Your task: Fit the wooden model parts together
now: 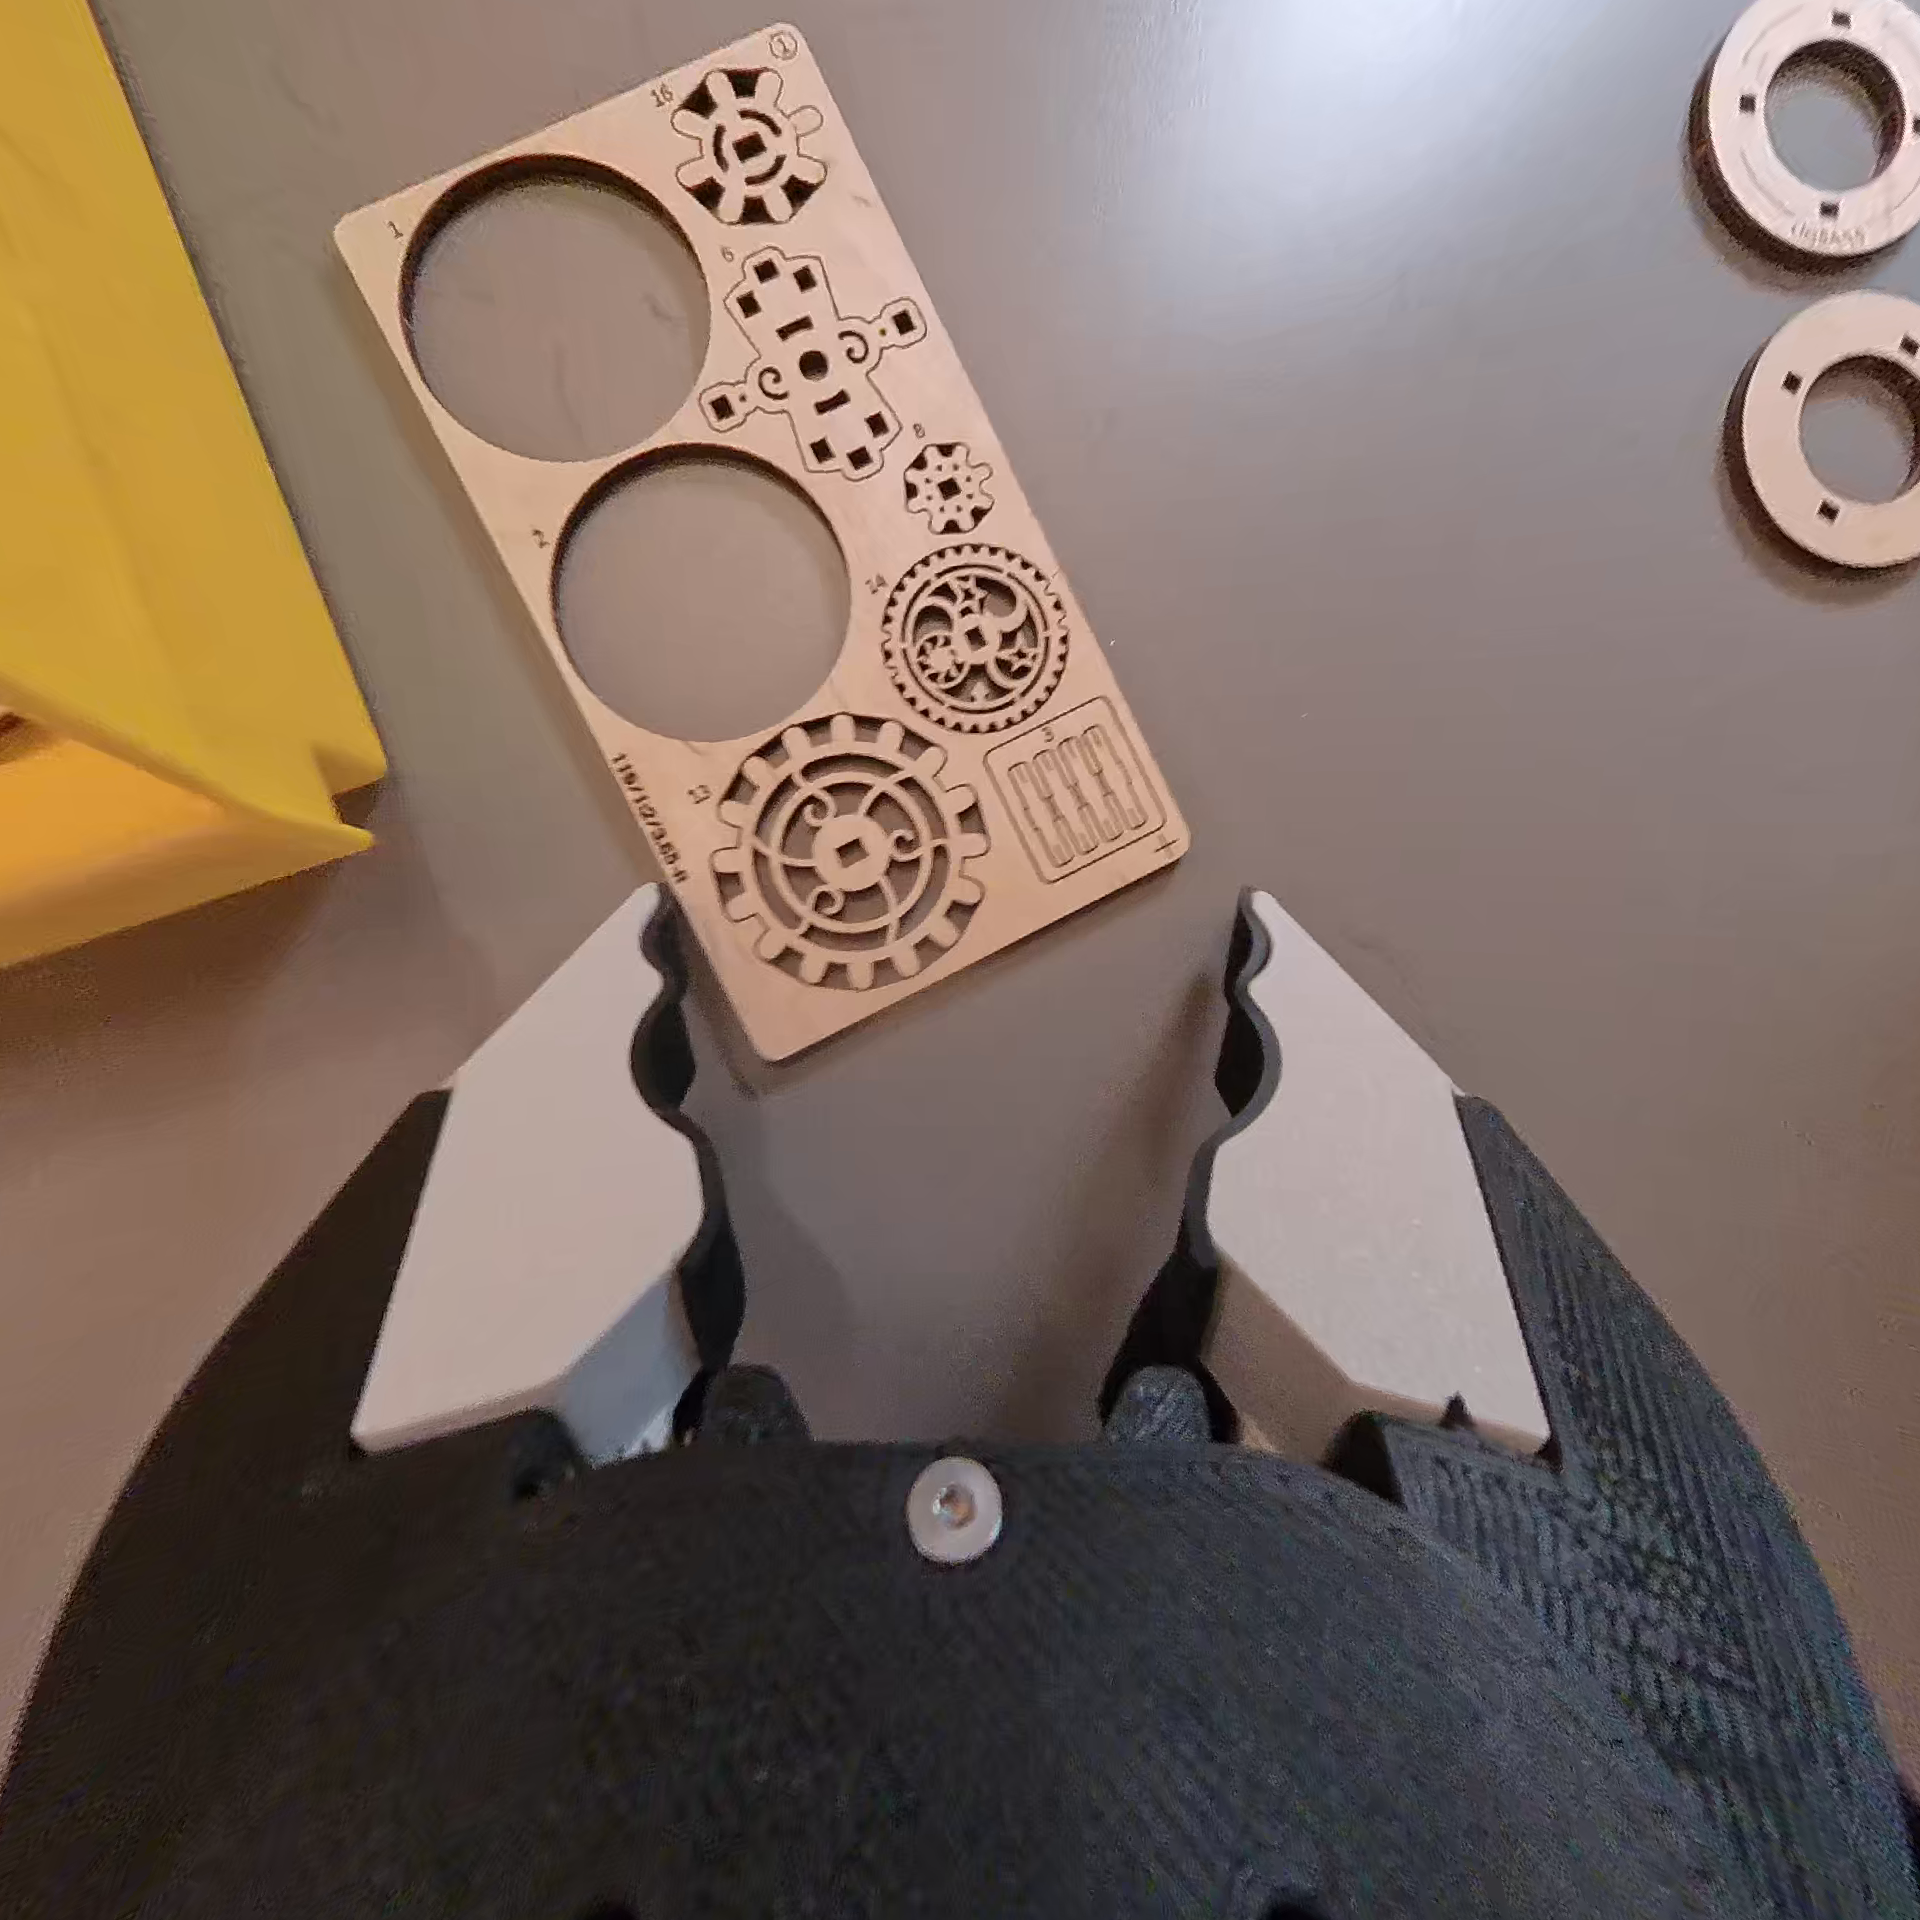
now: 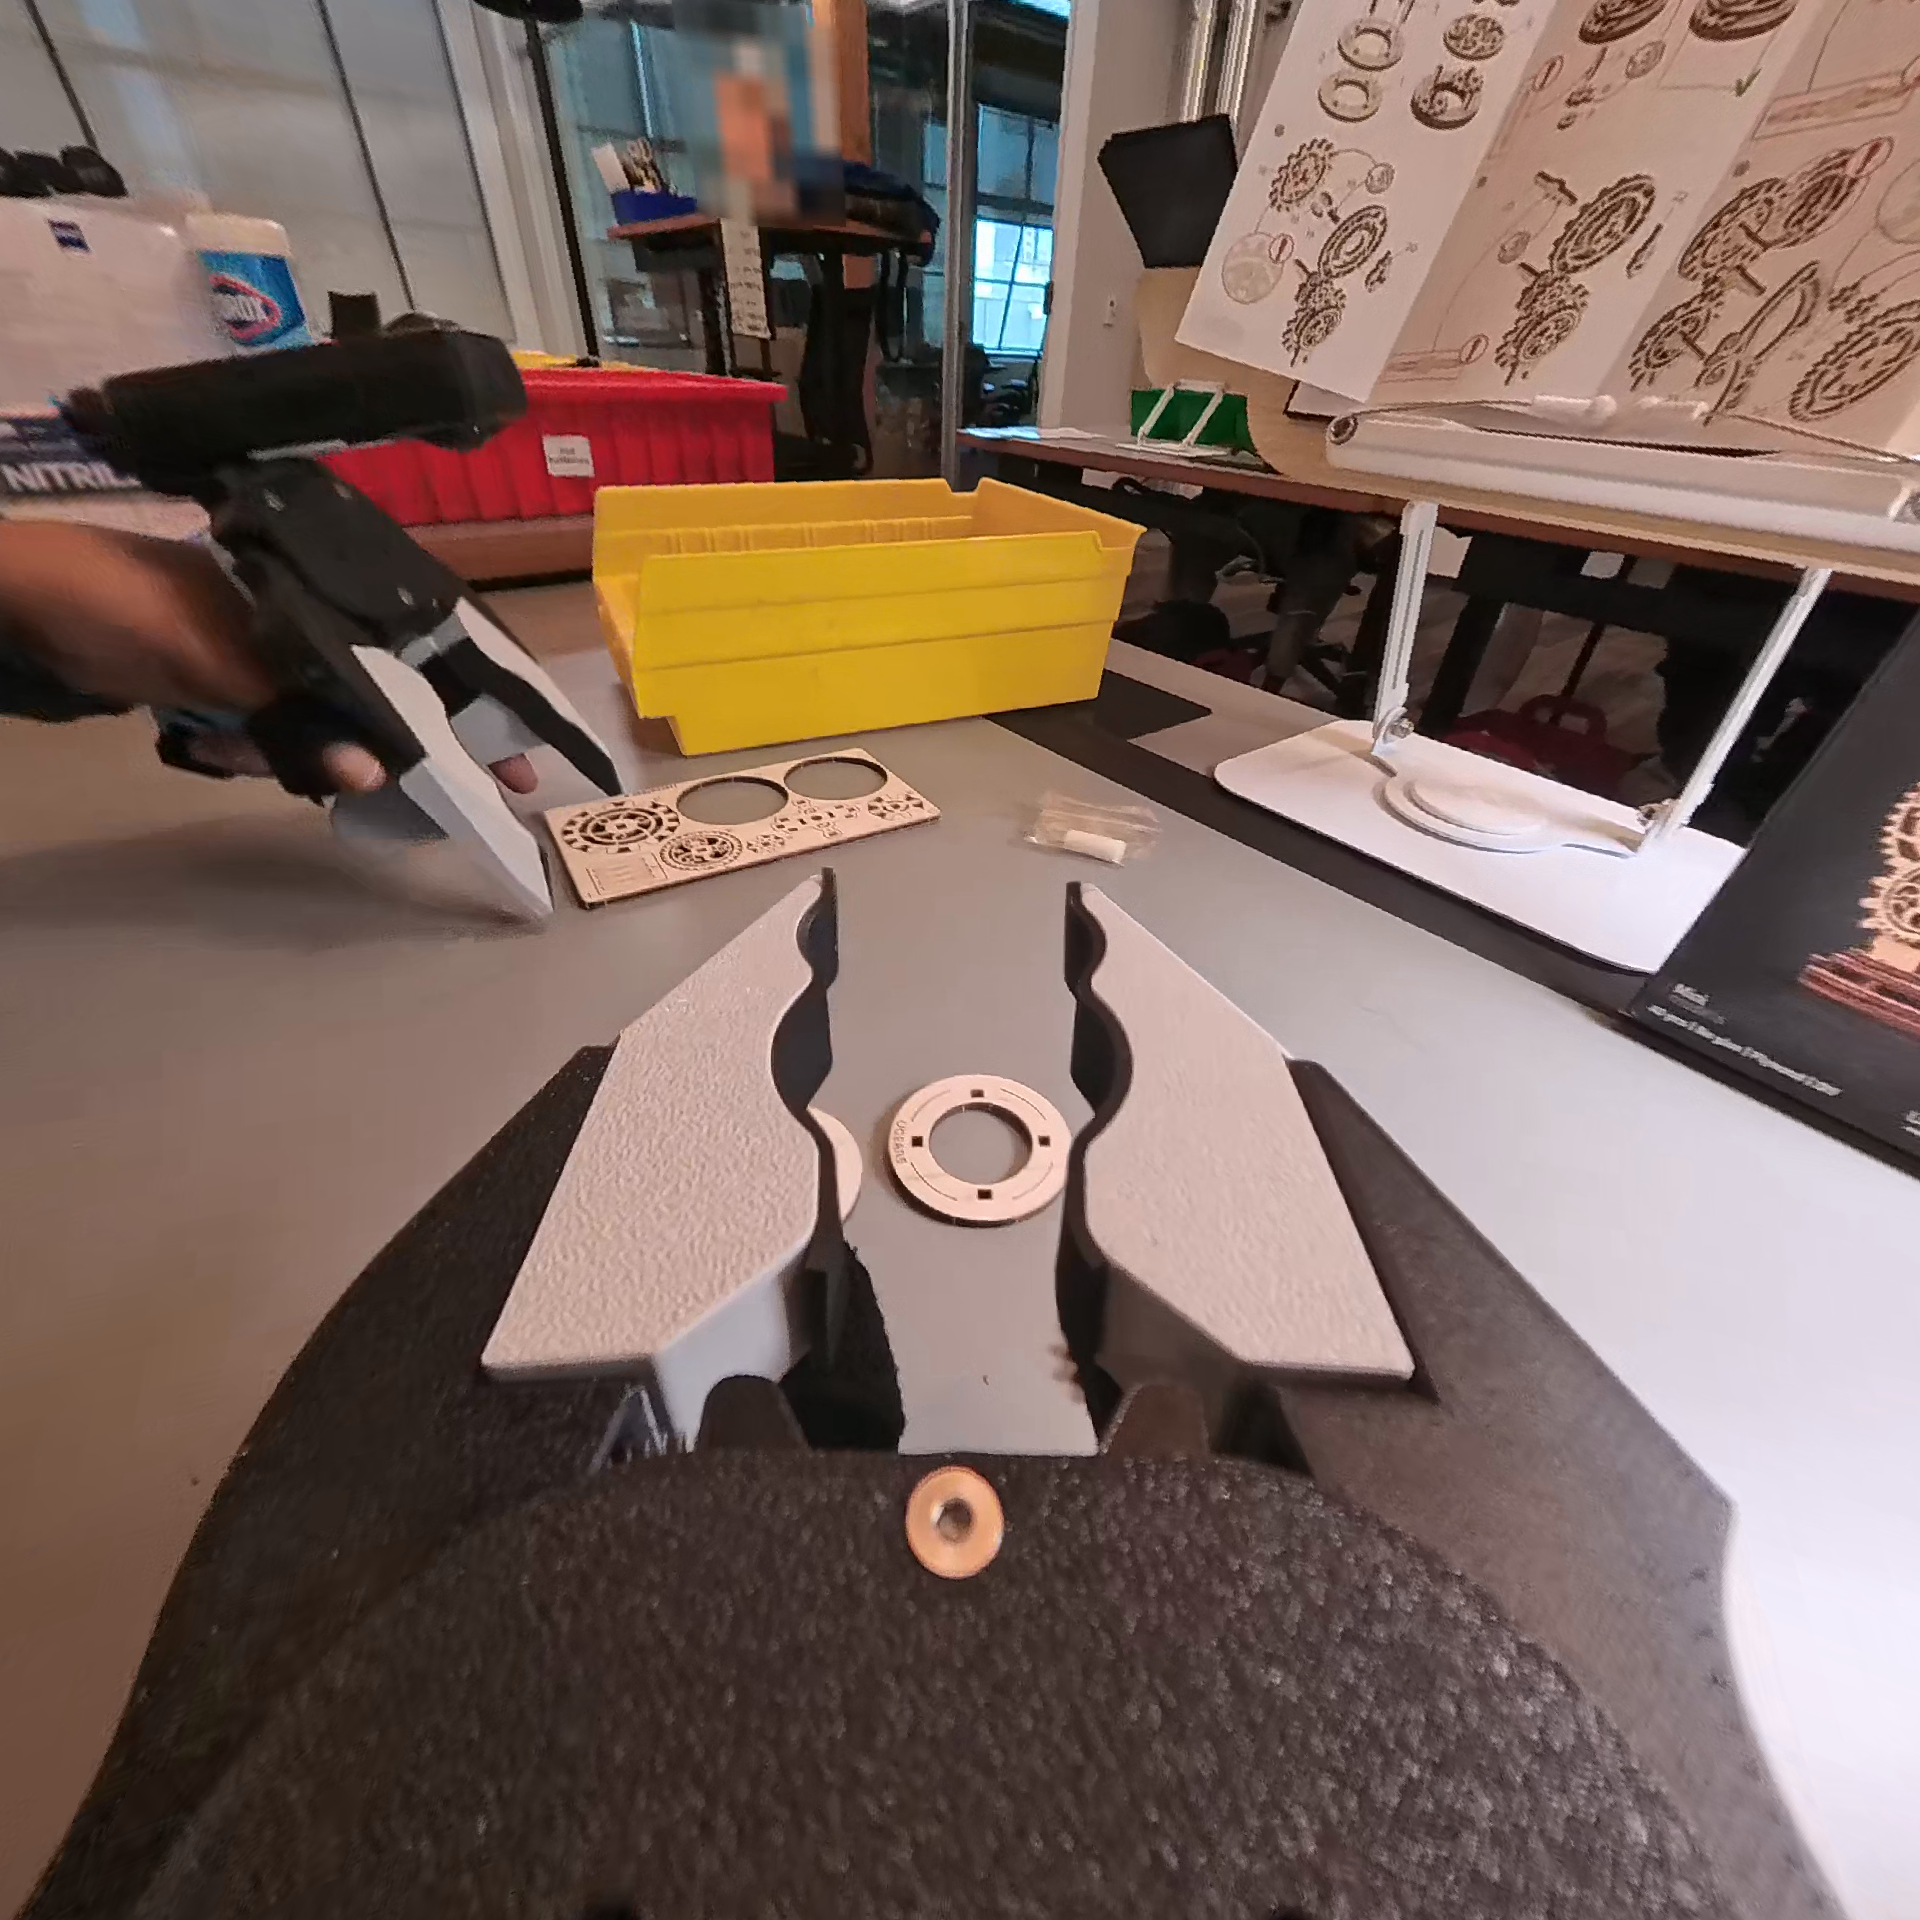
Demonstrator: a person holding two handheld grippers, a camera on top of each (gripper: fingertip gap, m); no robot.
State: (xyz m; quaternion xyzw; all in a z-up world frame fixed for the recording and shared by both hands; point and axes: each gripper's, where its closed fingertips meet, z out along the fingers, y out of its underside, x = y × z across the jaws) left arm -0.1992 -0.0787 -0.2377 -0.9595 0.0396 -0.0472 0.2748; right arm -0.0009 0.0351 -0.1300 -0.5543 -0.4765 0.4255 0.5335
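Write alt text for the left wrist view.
Open left tongs hover above the near end of a wooden parts sheet with two round holes, on a grey table. Two wooden rings lie upper right, a yellow bin left.

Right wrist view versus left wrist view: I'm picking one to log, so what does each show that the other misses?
Only the right wrist view shows the instruction sheets on a stand, the dark kit box, a small clear bag, the red bin and the left gripper from outside. Only the left wrist view shows the sheet's gear cut-outs from above, and both loose wooden rings whole. Shared: the wooden parts sheet, the yellow bin, the grey table.
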